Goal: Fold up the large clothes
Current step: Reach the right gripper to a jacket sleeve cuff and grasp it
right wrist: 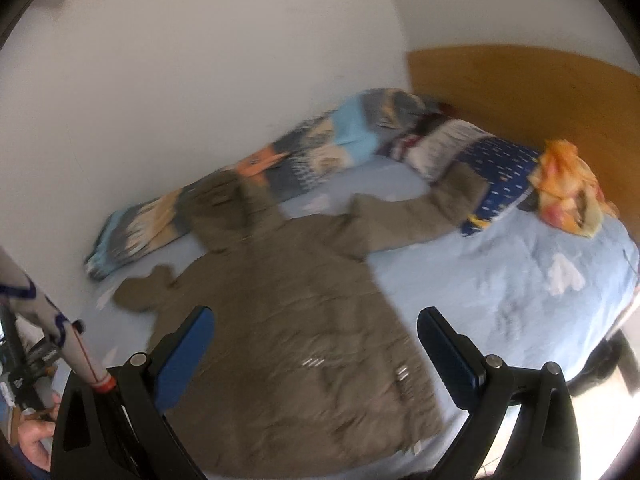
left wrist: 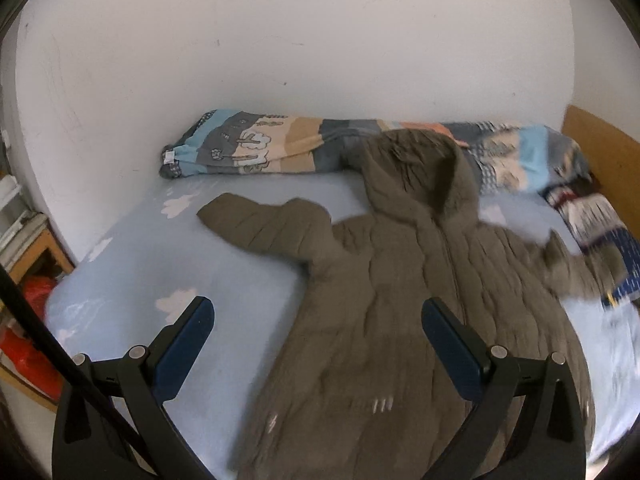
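Nearest me in the left wrist view is my left gripper (left wrist: 318, 334), fingers spread wide with nothing between them, hanging over the lower half of the coat (left wrist: 400, 300). My right gripper (right wrist: 316, 334) is the same in its own view: spread wide, empty, above the coat's lower body.

The coat, a brown padded one, lies spread out, zip side up, on the bed (left wrist: 140, 280), hem toward me and hood (left wrist: 416, 168) up against the rolled quilt (left wrist: 248, 146) by the wall. One sleeve (left wrist: 260, 224) stretches out flat on the sheet; the other sleeve (right wrist: 424, 204) reaches onto a dark blue pillow (right wrist: 504, 176), just beside an orange cloth (right wrist: 568, 184).

I judge no fold has begun. To do this step well, I would take each sleeve near the cuff, pinch through the padding firmly, and lay it across the chest before bringing the hem up. The far sleeve needs lifting clear of the pillow first.

No containers show here.
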Motion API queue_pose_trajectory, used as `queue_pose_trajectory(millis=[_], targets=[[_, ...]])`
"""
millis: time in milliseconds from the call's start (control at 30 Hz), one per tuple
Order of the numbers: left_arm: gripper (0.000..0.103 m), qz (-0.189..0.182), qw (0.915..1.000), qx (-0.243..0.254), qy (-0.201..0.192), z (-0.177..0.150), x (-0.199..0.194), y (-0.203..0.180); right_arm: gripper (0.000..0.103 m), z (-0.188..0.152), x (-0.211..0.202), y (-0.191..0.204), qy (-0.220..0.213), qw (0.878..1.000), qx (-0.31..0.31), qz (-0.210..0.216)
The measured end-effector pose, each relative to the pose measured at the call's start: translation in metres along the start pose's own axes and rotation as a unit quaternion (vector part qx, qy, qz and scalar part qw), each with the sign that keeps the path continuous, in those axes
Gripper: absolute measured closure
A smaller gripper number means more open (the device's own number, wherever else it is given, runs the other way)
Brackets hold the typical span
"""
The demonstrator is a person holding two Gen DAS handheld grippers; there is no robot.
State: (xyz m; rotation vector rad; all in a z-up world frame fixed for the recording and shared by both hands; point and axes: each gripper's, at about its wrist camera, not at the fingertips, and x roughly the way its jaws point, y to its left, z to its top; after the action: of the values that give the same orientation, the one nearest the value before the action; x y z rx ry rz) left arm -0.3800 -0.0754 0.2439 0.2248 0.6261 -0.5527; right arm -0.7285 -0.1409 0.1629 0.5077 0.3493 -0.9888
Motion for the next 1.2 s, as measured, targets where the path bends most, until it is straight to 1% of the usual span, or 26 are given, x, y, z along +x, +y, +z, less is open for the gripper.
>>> queue_pose_trajectory(millis=[33,67,133,167,200,233,267,300,333,367,433,467,500,533,600,667,800,833,900,1000,1167,1200], targets=[[0.0,-0.001,1.0,-0.003,0.006,0.005,0.017,-0.005,0.0,0.007,0.01,-0.008,-0.002,1.0,0.006,-0.007],[0.0,-0.01,0.9998,-0.007,0.015,0.008,0.043,-0.012,0.0,0.017,0.023,-0.02,-0.006,1.0,0.013,-0.013],[0.0,-0.005,0.9992,-0.011,0.037,0.004,0.08,-0.02,0.0,0.036,0.053,-0.046,0.007,0.999,0.037,-0.018],[0.0,-0.003,0.9992,-0.013,0.039,-0.002,0.096,-0.021,0.0,0.044,0.066,-0.06,0.013,0.998,0.059,-0.013],[0.0,0.004,0.9994,-0.012,0.032,-0.009,0.104,-0.02,0.0,0.053,0.081,-0.08,0.018,0.996,0.089,-0.005],[0.0,0.024,0.9993,-0.008,0.027,-0.016,0.114,-0.018,0.0,0.061,0.095,-0.096,0.025,0.994,0.103,-0.007],[0.0,0.045,0.9981,-0.007,0.042,-0.018,0.127,-0.016,0.001,0.07,0.11,-0.11,0.038,0.994,0.106,-0.012],[0.0,0.039,0.9967,-0.016,0.07,-0.015,0.139,-0.013,0.004,0.079,0.124,-0.124,0.048,0.993,0.11,-0.022],[0.0,0.018,0.9963,-0.03,0.079,-0.009,0.147,-0.007,0.005,0.089,0.138,-0.139,0.053,0.991,0.113,-0.036],[0.0,0.011,0.9965,-0.04,0.072,-0.005,0.151,-0.003,0.006,0.098,0.151,-0.153,0.059,0.991,0.115,-0.044],[0.0,0.034,0.9963,-0.044,0.065,-0.002,0.156,0.002,0.016,0.116,0.176,-0.179,0.071,0.989,0.121,-0.054],[0.0,0.039,0.9955,-0.047,0.073,0.0,0.162,0.004,0.017,0.122,0.185,-0.19,0.073,0.987,0.127,-0.061],[0.0,0.036,0.995,-0.05,0.079,0.001,0.167,0.006,0.019,0.132,0.202,-0.209,0.077,0.984,0.144,-0.07],[0.0,0.031,0.9944,-0.054,0.085,0.0,0.171,0.008,0.019,0.136,0.21,-0.22,0.078,0.982,0.156,-0.073],[0.0,0.036,0.9936,-0.051,0.094,0.002,0.181,0.01,0.02,0.145,0.236,-0.248,0.08,0.975,0.19,-0.079],[0.0,0.047,0.9935,-0.044,0.094,0.003,0.186,0.01,0.022,0.151,0.26,-0.271,0.082,0.969,0.217,-0.087],[0.0,0.053,0.9933,-0.037,0.096,0.0,0.188,0.008,0.028,0.159,0.302,-0.307,0.091,0.96,0.247,-0.094],[0.0,0.056,0.9932,-0.035,0.095,-0.001,0.189,0.008,0.028,0.16,0.31,-0.312,0.094,0.959,0.25,-0.094],[0.0,0.059,0.9931,-0.029,0.097,0.0,0.191,0.006,0.032,0.163,0.321,-0.318,0.097,0.959,0.247,-0.103],[0.0,0.064,0.9929,-0.021,0.098,-0.001,0.194,0.003,0.034,0.168,0.344,-0.329,0.101,0.958,0.247,-0.108],[0.0,0.064,0.9924,-0.009,0.105,-0.004,0.2,-0.005,0.035,0.17,0.37,-0.337,0.103,0.954,0.25,-0.131],[0.0,0.065,0.9923,-0.006,0.106,-0.004,0.2,-0.007,0.043,0.169,0.375,-0.339,0.107,0.952,0.249,-0.142]])
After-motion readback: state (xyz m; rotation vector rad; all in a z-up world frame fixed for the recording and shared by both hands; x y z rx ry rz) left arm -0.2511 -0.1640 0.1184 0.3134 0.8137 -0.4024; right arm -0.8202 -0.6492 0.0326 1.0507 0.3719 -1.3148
